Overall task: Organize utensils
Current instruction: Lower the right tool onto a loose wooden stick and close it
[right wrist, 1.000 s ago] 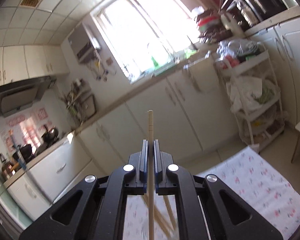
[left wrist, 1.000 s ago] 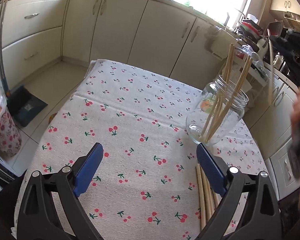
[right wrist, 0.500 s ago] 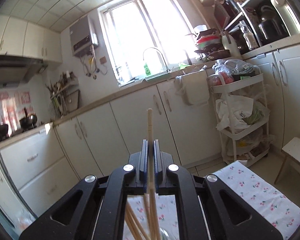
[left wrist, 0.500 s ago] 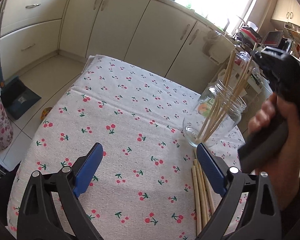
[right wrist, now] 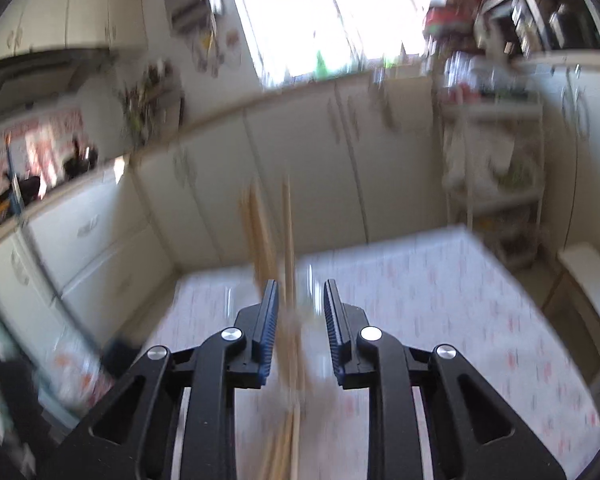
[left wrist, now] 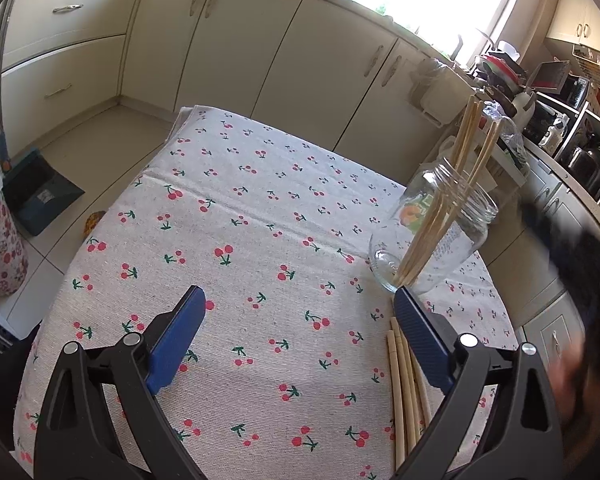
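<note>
Cherry-printed white cloth [left wrist: 260, 240] covers the desk. Clear glass jar [left wrist: 440, 236], upright near the right edge, holds several pale wooden chopsticks [left wrist: 466, 152] leaning out of its mouth. More wooden chopsticks [left wrist: 404, 380] lie flat on the cloth beside the left gripper [left wrist: 296, 340], jaws wide, empty. Right gripper [right wrist: 300, 320]: jaws parted, gripping nothing, blurred above the jar's sticks.
</note>
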### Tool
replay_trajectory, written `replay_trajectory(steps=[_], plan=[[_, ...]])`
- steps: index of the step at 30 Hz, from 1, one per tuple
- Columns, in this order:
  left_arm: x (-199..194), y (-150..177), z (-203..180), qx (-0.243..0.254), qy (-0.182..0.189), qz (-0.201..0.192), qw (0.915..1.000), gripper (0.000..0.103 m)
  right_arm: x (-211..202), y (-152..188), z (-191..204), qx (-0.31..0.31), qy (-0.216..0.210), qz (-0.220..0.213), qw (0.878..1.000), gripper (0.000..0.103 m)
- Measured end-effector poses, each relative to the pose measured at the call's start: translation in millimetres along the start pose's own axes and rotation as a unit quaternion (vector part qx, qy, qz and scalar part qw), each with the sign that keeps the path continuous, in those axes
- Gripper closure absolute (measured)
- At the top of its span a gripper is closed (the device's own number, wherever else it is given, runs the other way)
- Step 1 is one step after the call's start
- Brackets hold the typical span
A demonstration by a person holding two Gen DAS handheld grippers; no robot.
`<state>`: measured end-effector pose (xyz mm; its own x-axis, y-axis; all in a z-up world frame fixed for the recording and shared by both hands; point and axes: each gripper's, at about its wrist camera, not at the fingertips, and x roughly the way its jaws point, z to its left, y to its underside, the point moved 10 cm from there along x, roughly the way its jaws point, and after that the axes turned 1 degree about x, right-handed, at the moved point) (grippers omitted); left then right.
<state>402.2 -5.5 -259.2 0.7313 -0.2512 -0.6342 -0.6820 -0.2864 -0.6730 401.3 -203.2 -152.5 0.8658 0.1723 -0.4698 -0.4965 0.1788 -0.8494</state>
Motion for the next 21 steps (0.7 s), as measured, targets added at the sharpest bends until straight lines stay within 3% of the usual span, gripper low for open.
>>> replay_trajectory(steps=[3, 6, 10, 17, 21], plan=[[0, 1, -1, 0.001, -0.001, 0.002, 1.0, 0.012, -2, 56, 0, -0.02, -0.003, 0.097, 0.995, 0.079], [2, 1, -1, 0.002, -0.004, 0.005, 1.0, 0.012, -1, 94, 1, -0.034, 0.001, 0.149, 0.988, 0.079], [3, 2, 0, 0.002, -0.005, 0.008, 1.0, 0.011, 9, 115, 3, -0.048, 0.013, 0.181, 0.982, 0.08], [4, 3, -1, 0.003, -0.007, 0.011, 0.9999, 0.011, 18, 122, 5, -0.079, 0.029, 0.206, 0.975, 0.083], [5, 3, -1, 0.005, -0.013, 0.014, 0.9998, 0.011, 13, 123, -2, -0.088, 0.047, 0.208, 0.973, 0.092]])
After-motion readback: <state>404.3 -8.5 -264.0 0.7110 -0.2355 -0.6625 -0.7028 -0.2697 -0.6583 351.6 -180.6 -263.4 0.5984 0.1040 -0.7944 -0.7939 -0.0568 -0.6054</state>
